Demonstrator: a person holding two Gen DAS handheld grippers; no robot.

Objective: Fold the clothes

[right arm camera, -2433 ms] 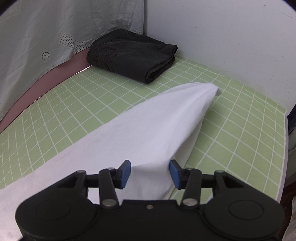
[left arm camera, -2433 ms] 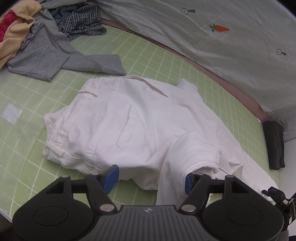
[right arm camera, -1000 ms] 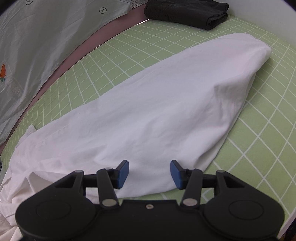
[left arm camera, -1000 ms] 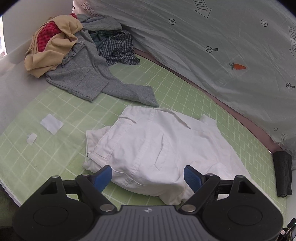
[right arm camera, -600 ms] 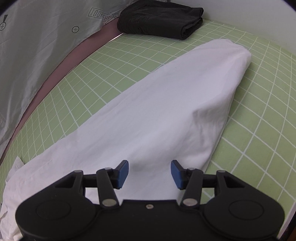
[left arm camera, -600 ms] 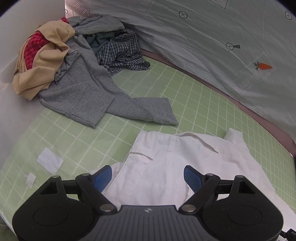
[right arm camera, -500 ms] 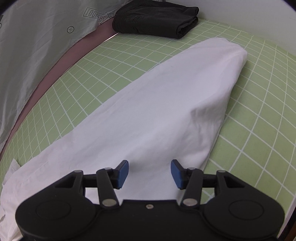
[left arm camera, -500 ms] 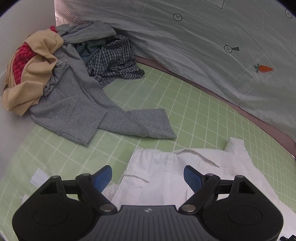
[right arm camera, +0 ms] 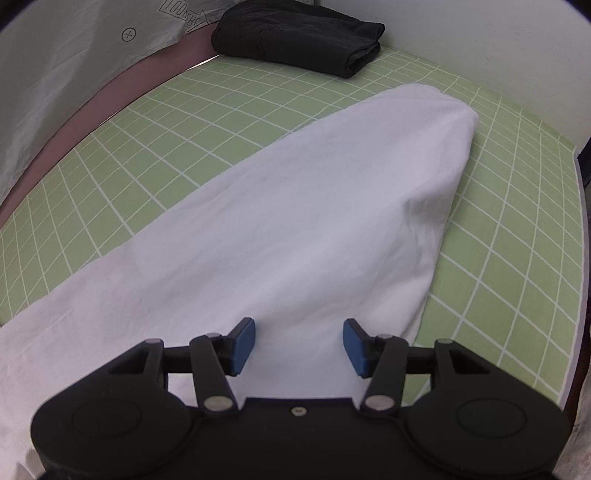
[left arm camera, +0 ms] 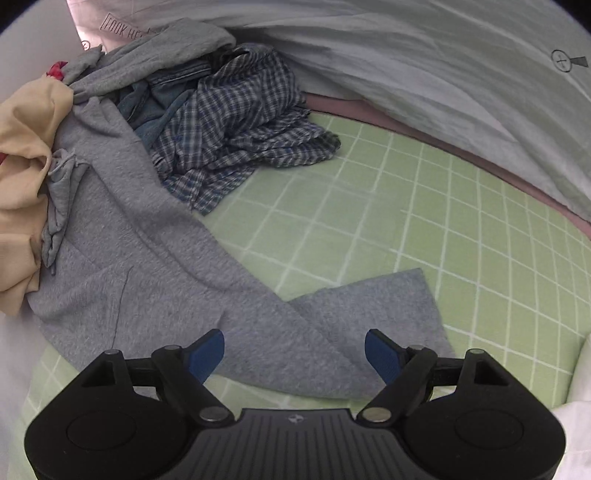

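The left gripper (left arm camera: 294, 352) was wide open but closing a little above a gray shirt (left arm camera: 155, 280), holding nothing. The right gripper (right arm camera: 299, 345) was half open over white pants (right arm camera: 295, 221), holding nothing.

left wrist: close, steep down over green mat (left arm camera: 424, 206) | right wrist: same mat (right arm camera: 229, 99), close

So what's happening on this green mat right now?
A person with a gripper in each hand is folding laundry. The left gripper, jaws closing slightly but nothing pinched, hovers over the grey garment trailing from an unfolded pile with a checked shirt. The right gripper is open above the white garment, not gripping it. A folded black garment sits at the mat's far corner.
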